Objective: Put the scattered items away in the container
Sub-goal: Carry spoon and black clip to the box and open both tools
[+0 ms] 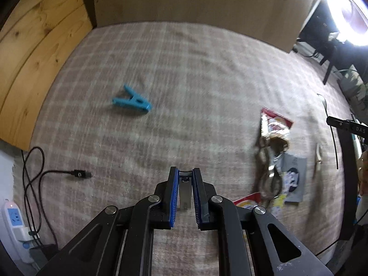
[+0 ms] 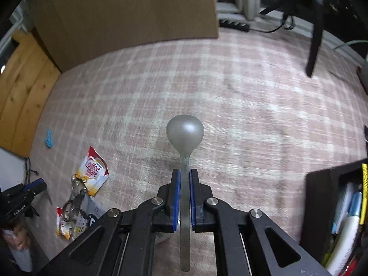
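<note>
My right gripper (image 2: 184, 172) is shut on the handle of a metal spoon (image 2: 185, 133), held above the plaid blanket, bowl pointing forward. My left gripper (image 1: 185, 172) is nearly closed with nothing between its pads, low over the blanket. A blue clothes peg (image 1: 132, 101) lies ahead and to its left; it also shows in the right wrist view (image 2: 48, 138). A Coffee mate sachet (image 2: 93, 171), metal tongs (image 2: 74, 199) and more packets (image 1: 292, 179) lie in a pile. The black container (image 2: 322, 184) with pens and packets stands at the right edge of the right wrist view.
A cardboard box (image 1: 195, 2) stands at the far edge of the blanket, and a wooden panel (image 1: 34, 53) on the left. A black USB cable (image 1: 78, 174) and a power strip (image 1: 13, 220) lie at the lower left. A bright lamp (image 1: 347, 11) and stand legs are at the right.
</note>
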A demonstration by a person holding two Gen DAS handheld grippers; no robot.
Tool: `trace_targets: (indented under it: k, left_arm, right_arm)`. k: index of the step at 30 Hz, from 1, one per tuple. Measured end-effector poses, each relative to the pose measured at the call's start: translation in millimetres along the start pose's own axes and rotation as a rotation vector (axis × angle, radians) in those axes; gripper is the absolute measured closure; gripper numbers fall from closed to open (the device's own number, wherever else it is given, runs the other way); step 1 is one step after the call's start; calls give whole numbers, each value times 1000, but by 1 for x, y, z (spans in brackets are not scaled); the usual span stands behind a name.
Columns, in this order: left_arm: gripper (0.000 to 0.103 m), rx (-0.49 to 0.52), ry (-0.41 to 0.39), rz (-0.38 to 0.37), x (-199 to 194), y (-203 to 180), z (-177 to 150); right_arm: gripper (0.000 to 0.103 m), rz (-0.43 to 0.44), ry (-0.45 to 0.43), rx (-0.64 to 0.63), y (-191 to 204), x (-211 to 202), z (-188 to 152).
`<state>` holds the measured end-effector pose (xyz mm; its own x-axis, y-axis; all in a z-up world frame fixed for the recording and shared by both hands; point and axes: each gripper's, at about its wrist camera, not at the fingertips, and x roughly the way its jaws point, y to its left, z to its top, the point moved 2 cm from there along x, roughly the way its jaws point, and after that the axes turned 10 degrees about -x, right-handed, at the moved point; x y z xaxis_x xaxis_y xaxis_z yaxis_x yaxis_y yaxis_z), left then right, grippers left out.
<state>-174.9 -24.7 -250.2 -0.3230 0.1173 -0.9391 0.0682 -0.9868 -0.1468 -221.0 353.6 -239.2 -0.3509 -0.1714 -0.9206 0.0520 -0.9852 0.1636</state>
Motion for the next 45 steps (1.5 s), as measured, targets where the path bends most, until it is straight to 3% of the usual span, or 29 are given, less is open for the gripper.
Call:
trace_targets:
  k: [5, 12, 20, 28, 37, 45]
  left_arm:
    - [90, 61, -22, -38, -12, -34, 9]
    - [90, 214, -34, -134, -26, -125, 6]
    - [90, 410, -20, -258, -38, -245, -18]
    - [90, 510, 29, -375, -28, -362, -18]
    - [90, 571, 58, -353, 9, -457, -9]
    - [90, 598, 77, -312, 31, -476, -13]
  right_arm:
    - [96, 34, -70, 82, -24, -34, -2]
    - [96, 54, -141, 143, -20, -76, -47]
    - [96, 4, -225, 303, -84, -145, -117]
    - [96, -84, -284, 455, -150, -202, -183]
    - [96, -139, -317, 604, -211, -232, -236]
    - [96, -149, -330, 648, -239, -237, -245]
